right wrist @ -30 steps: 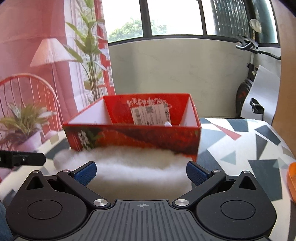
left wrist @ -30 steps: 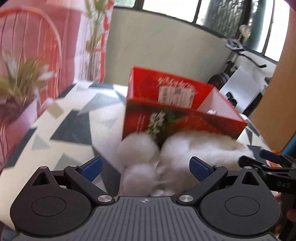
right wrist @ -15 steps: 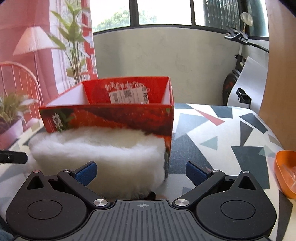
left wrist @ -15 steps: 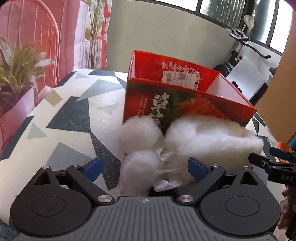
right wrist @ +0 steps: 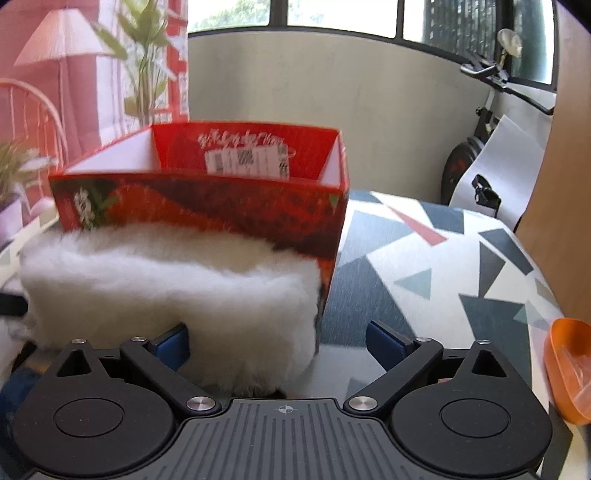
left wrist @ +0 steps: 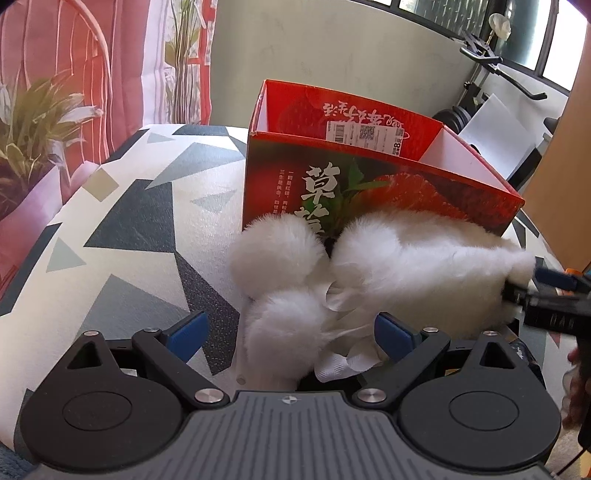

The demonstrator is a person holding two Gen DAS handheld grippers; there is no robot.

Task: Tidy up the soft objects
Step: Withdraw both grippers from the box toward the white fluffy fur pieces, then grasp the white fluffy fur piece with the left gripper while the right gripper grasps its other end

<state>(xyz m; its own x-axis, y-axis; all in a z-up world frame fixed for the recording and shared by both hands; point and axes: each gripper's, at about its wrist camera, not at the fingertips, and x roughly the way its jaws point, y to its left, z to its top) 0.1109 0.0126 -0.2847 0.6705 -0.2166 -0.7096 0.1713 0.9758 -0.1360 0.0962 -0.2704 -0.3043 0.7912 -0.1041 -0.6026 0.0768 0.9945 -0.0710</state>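
The white fluffy item [right wrist: 170, 284] lies on the table against the red box [right wrist: 199, 206], its long axis crosswise, right end between the closing, not yet gripping right gripper [right wrist: 277, 338] jaws; the left gripper [left wrist: 288, 328] gapes around its pompoms

White fluffy plush [left wrist: 417, 258] against red box [left wrist: 406, 192]

At upper left a red curtain [right wrist: 74, 92] and green plant [right wrist: 144, 55], daylight windows [right wrist: 332, 14] over a grey wall [right wrist: 369, 92].
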